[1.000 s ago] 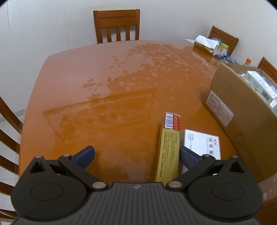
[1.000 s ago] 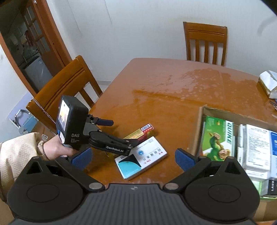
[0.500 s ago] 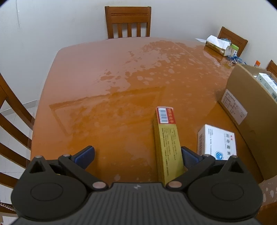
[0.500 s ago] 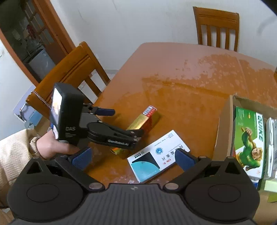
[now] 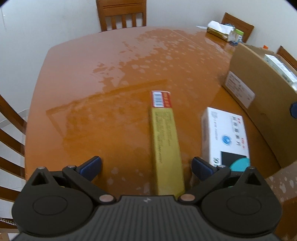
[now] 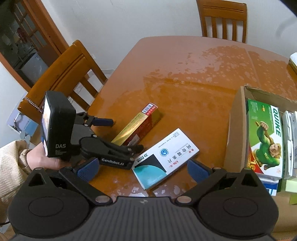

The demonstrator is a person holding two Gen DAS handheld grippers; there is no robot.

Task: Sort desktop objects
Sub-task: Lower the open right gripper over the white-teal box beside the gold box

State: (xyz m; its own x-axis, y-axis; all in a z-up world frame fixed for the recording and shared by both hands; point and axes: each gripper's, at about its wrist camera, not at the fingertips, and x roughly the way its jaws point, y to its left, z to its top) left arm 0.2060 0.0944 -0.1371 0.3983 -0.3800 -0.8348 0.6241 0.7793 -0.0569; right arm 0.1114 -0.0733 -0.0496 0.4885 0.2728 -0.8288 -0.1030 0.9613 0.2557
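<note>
Left wrist view is showing the left gripper (image 5: 146,165) hanging low over the orange-brown table (image 5: 92,89) with its blue-padded fingers (image 5: 90,166) spread wide and nothing pinched between them. A long yellow box (image 5: 164,140) with a red barcoded end is lying flat on the table, its near end sitting inside the gap, closer to the right-hand pad, and no pad is touching it as far as the blur allows. Just beside it, on the right, a white box (image 5: 225,135) with a teal and black corner is lying flat, apart from the yellow one. Beyond that, a cardboard carton (image 5: 259,103) is standing on the table at the right edge, with packages showing over its rim. A tissue pack (image 5: 220,29) is sitting at the far corner, and a wooden chair (image 5: 121,13) is standing at the far side. Right wrist view is showing the right gripper (image 6: 142,166) held above the white box (image 6: 167,157), its fingers also wide apart and gripping nothing. From here the left gripper (image 6: 118,137) is seen reaching in from the left, a hand (image 6: 46,159) in a cream sleeve (image 6: 11,161) grasping its handle, its two arms straddling the near end of the yellow box (image 6: 138,126). The carton (image 6: 234,133) is standing open at the right, holding a green box (image 6: 263,137) among other packs.
</note>
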